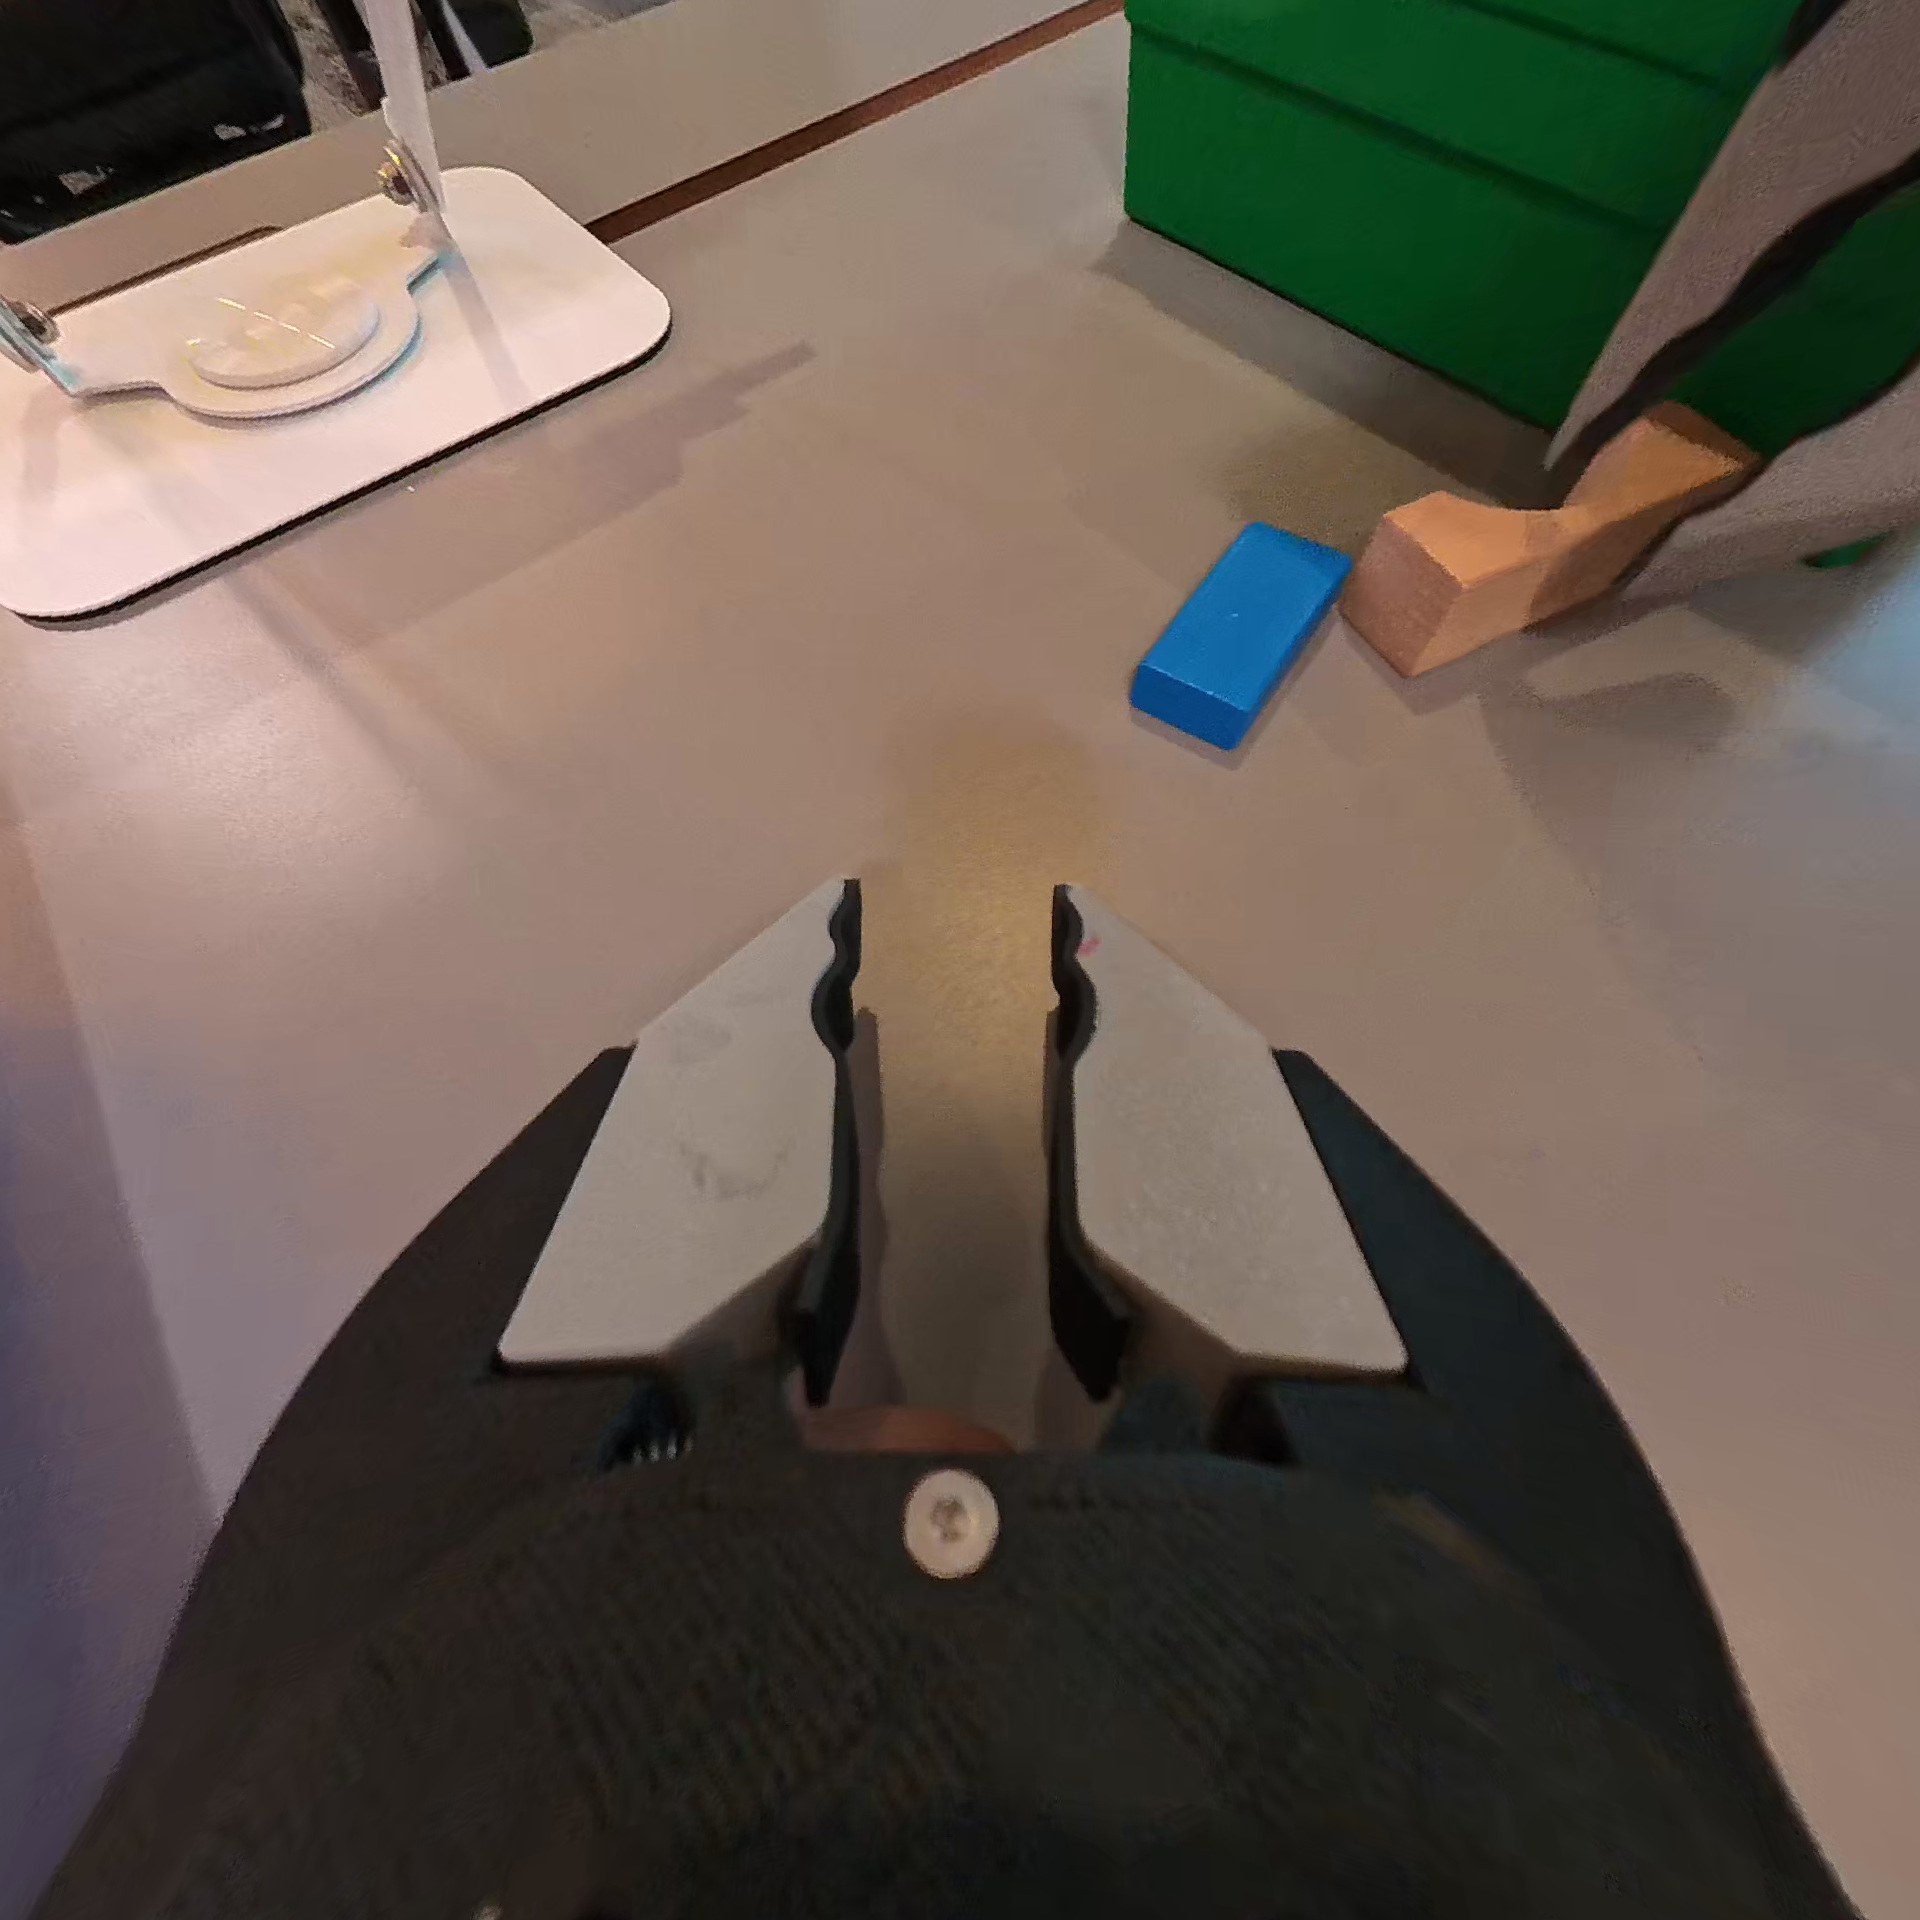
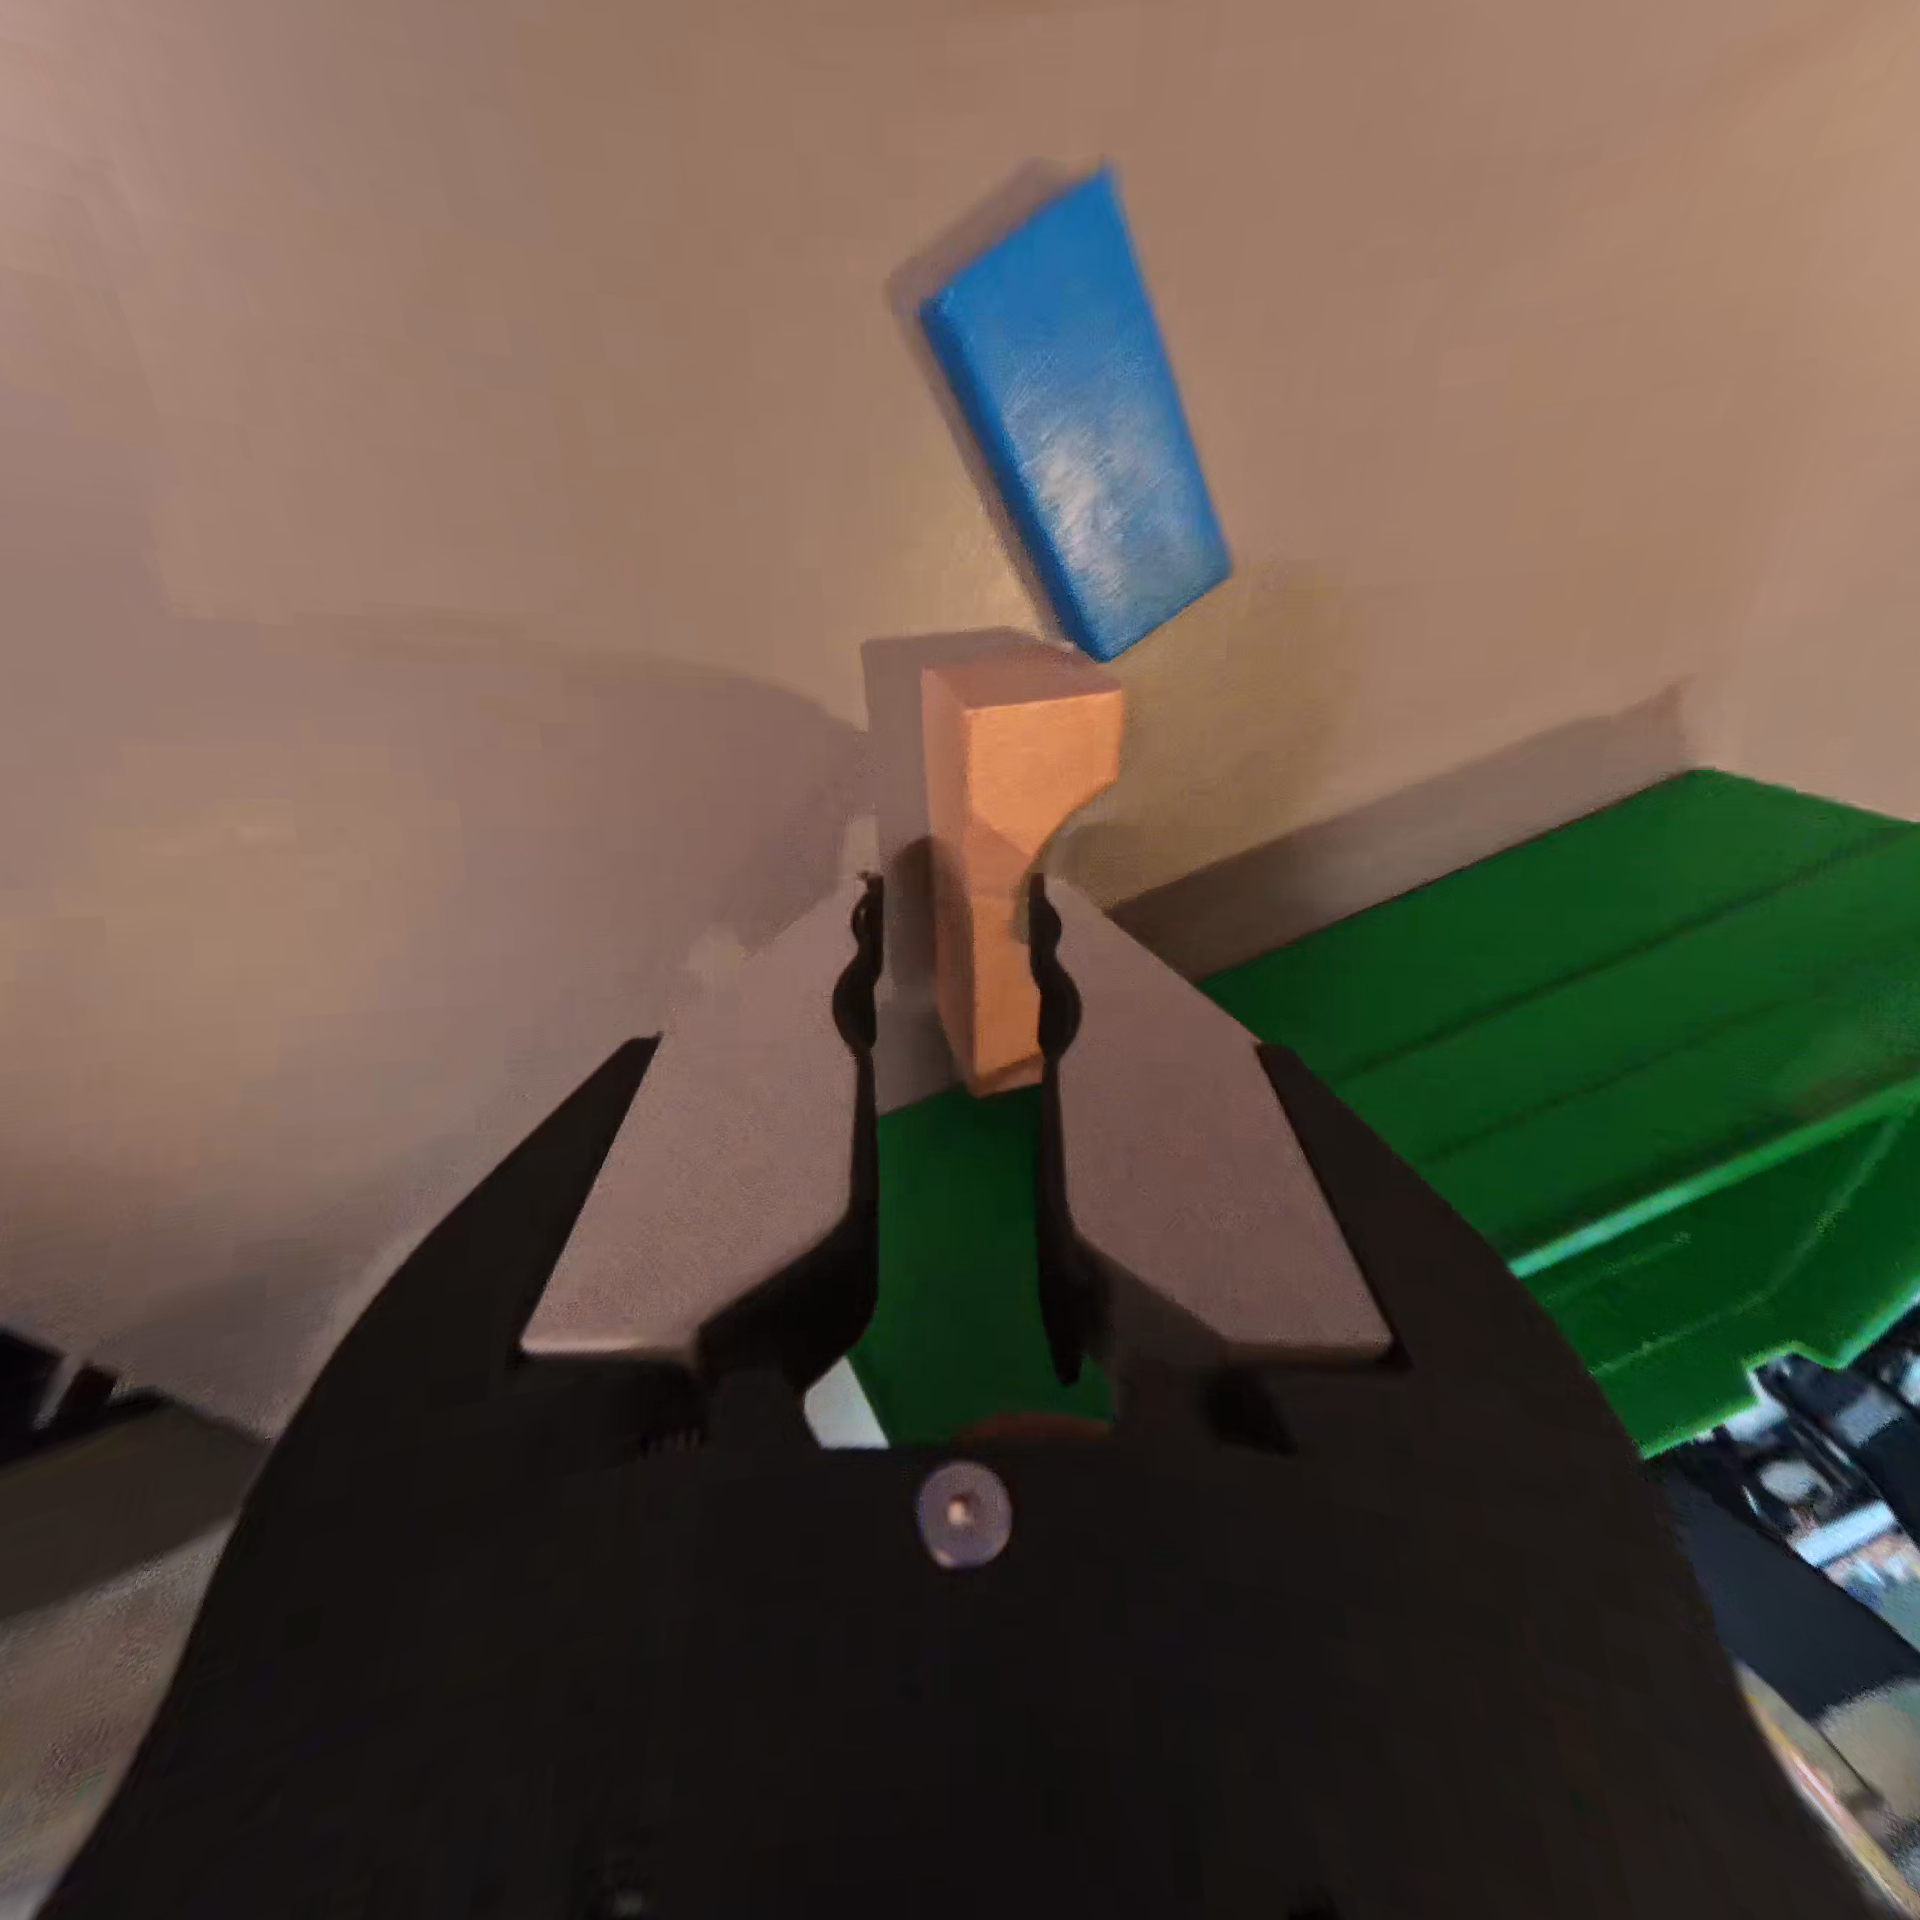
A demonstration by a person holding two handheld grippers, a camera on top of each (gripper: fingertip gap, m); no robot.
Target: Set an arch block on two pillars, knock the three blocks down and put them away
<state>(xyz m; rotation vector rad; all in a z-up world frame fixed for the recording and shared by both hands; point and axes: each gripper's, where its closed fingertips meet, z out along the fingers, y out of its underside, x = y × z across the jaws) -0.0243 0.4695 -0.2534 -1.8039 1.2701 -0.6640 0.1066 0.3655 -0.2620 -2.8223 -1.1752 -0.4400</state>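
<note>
The tabletop (image 1: 727, 675) is a smooth grey-beige sheet with a dark seam running across its far part. A white stand base (image 1: 312, 343) sits at the far left, a green bin (image 1: 1403, 187) at the far right, and dark clutter lies beyond the far edge.

From the left wrist view, the left hand-held gripper (image 1: 956, 894) hovers over bare surface, its jaws parted narrowly with nothing between them. The blue block (image 1: 1236, 634) lies flat near the bin, touching one end of the wooden arch block (image 1: 1507, 561), which the right hand-held gripper (image 1: 1704, 416) grips at its far end, tilted, lower end at the surface.

The right wrist view alone shows the grip up close: the right hand-held gripper (image 2: 956, 894) clamped on the arch block (image 2: 1013, 831), over the bin's rim (image 2: 1558, 1039), with the blue block (image 2: 1070, 416) just beyond. It shows blurred clutter at the lower right.
</note>
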